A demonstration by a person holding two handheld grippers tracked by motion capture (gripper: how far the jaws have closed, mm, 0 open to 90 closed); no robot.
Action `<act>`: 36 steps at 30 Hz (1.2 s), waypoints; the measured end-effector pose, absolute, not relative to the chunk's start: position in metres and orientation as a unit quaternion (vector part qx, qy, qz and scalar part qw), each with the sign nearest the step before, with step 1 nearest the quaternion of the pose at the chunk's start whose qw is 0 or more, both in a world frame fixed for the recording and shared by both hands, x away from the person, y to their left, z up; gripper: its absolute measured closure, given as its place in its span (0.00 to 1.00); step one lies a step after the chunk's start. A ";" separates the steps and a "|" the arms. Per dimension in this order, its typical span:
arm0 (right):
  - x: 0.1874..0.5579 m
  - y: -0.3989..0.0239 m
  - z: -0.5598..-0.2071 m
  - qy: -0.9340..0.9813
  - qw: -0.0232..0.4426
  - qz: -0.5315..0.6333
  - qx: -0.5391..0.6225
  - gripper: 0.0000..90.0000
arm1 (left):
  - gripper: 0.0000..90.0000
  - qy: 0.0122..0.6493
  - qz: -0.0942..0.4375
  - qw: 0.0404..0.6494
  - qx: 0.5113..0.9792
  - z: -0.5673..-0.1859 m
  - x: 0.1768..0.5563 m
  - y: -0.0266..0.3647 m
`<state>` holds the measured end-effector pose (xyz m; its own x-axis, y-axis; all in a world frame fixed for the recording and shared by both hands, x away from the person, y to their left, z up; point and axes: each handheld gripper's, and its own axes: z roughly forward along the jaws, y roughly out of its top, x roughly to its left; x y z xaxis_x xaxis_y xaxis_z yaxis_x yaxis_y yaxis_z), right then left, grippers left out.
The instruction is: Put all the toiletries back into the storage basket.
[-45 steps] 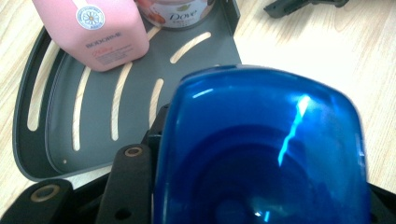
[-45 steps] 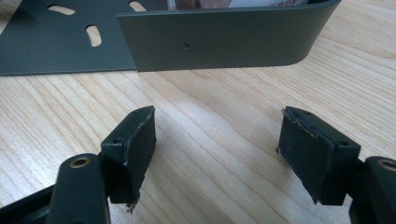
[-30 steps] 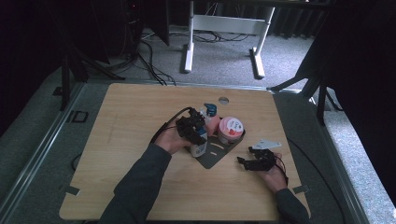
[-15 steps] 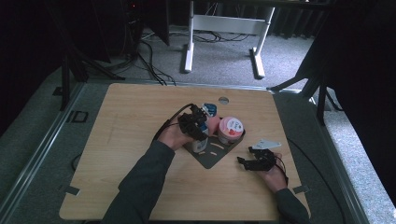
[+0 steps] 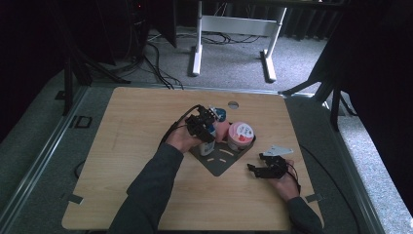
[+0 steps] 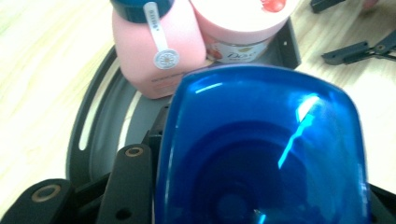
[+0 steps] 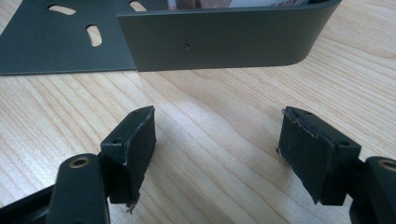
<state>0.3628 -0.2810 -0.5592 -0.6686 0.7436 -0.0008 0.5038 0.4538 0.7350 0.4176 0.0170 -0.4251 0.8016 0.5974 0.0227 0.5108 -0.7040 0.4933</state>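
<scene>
The table [image 5: 146, 146] has wide bare wood all round. On the dark tray [image 5: 221, 163] a pink bottle [image 6: 156, 51] and a pink jar [image 5: 240, 135] already stand; the left gripper [image 5: 204, 127] clamps a blue-capped bottle [image 6: 261, 149] above the tray's free front space, probably last to place. The right gripper [image 7: 217, 154] rests nearby, jaws open, empty.

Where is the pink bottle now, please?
The pink bottle stands on the dark tray near the table's middle, left of the pink jar, just beyond the blue-capped bottle in the left gripper.
</scene>
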 end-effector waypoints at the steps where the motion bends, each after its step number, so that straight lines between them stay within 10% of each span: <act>1: 0.363 -0.281 -0.559 0.837 0.164 0.366 0.373 0.30 | 0.62 0.305 0.089 0.240 0.917 -0.425 0.419 0.018; 36: 0.363 -0.281 -0.559 0.837 0.163 0.366 0.372 0.30 | 0.62 0.346 0.137 0.243 0.896 -0.428 0.442 0.024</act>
<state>0.3628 -0.2810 -0.5592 -0.6703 0.7421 -0.0007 0.5033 0.4554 0.7344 0.4420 0.0245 -0.4276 0.7221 0.6874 0.0777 0.5538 -0.6418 0.5305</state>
